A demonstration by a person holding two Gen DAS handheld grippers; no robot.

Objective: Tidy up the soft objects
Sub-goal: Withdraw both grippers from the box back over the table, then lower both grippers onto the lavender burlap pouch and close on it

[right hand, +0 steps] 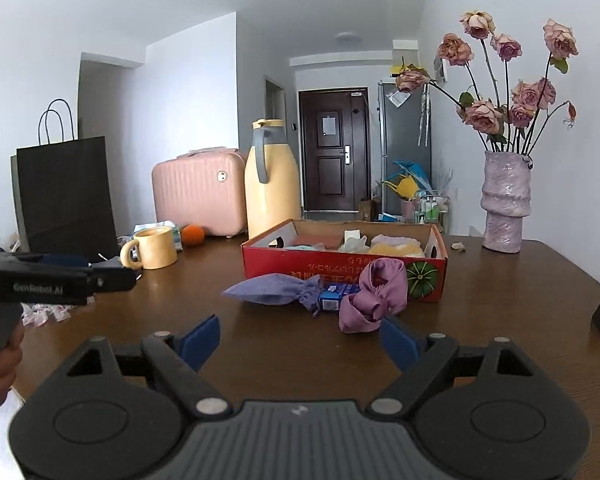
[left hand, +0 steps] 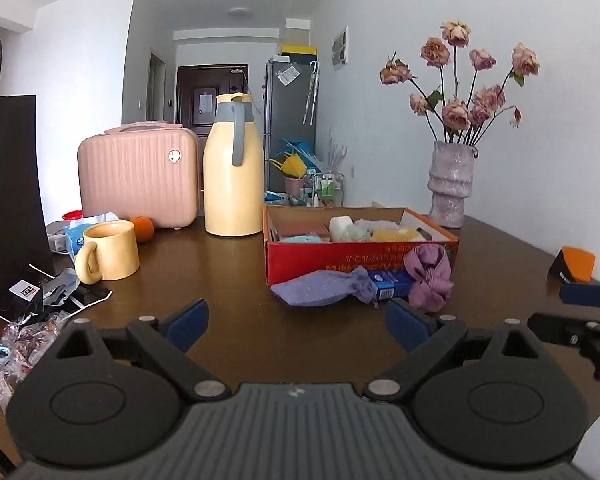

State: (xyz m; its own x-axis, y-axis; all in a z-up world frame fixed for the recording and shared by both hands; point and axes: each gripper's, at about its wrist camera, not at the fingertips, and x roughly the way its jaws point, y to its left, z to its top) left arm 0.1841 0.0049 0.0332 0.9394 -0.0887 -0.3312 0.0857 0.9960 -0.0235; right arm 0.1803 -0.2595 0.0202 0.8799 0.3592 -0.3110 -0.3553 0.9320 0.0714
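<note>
Now, grippers: two are showing, each hovering above the brown table (left hand: 228, 264) with nothing between its blue pads.
Left gripper (left hand: 297, 326): its jaws are standing wide apart, and the soft things are lying ahead at about 12 to 1 o'clock.
Right gripper (right hand: 300, 340): its jaws are also standing wide apart; the right blue pad (right hand: 396, 342) is sitting just below the pink bundle, though whether it is touching cannot be told.
Pouches: one purple drawstring pouch (left hand: 320, 288) is lying on the table in front of the box, its gathered neck pointing toward 3 o'clock.
Bundles: one pink cloth bundle (left hand: 428, 276) is leaning against the box front, at 3 o'clock from the pouch.
Blue packs: one small blue pack (left hand: 390, 286) is lying between the pouch and the bundle, touching both.
Boxes: one open red cardboard box (left hand: 300, 258) is sitting behind these three, holding several soft pieces in white, pale green, yellow and lilac; their exact count cannot be told.
Jugs: one tall yellow jug (left hand: 232, 168) is standing at 9 o'clock from the box.
Mugs: one yellow mug (left hand: 108, 250) is standing at 10 o'clock from the left gripper.
Oranges: one orange (left hand: 142, 228) is resting beside the mug.
Cases: one pink case (left hand: 138, 174) is standing behind the mug.
Vases: one lilac vase (left hand: 452, 184) of dried roses is standing at 2 o'clock.
Bags: one black paper bag (right hand: 66, 196) is standing far left.
</note>
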